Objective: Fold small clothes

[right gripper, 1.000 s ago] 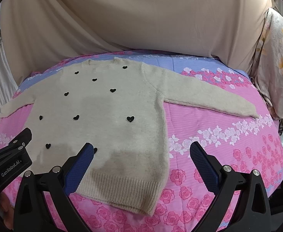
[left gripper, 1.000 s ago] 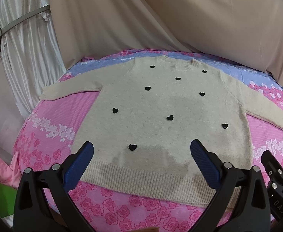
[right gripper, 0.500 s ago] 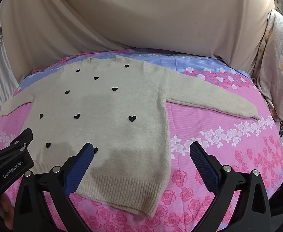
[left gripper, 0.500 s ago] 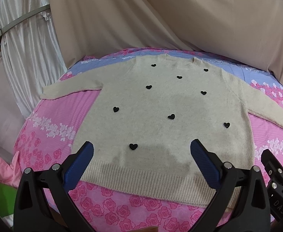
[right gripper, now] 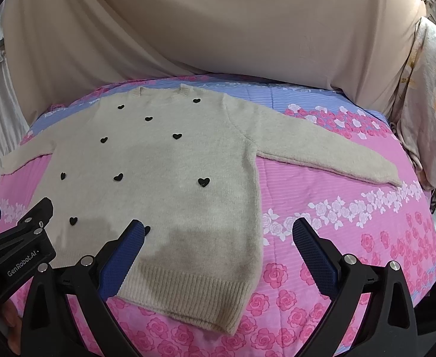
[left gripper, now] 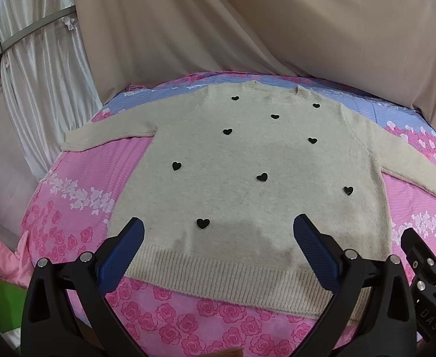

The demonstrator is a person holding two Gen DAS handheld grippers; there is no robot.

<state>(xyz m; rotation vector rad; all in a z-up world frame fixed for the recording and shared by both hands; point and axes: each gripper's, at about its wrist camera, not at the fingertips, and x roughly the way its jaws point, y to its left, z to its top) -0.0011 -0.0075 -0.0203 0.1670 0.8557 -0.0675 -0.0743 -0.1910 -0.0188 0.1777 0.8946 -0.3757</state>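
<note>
A cream sweater (left gripper: 247,163) with small black hearts (left gripper: 202,222) lies flat and face up on a bed, on a sheet (left gripper: 78,196) printed with pink roses and blue stripes; both sleeves are spread out to the sides, collar at the far end, ribbed hem nearest the cameras. The left tongs (left gripper: 218,250) hover above the hem, spread wide and holding nothing. The right tongs (right gripper: 218,250) hover over the sweater's right hem corner, also spread wide and empty. In the right wrist view the left tool's body reads "GenRobot.AI" (right gripper: 21,264); in the left wrist view the right tool shows the letters "DAS" (left gripper: 429,318), the rest cut off. Beige drapes (right gripper: 218,29) hang behind the bed. No containers show.
</note>
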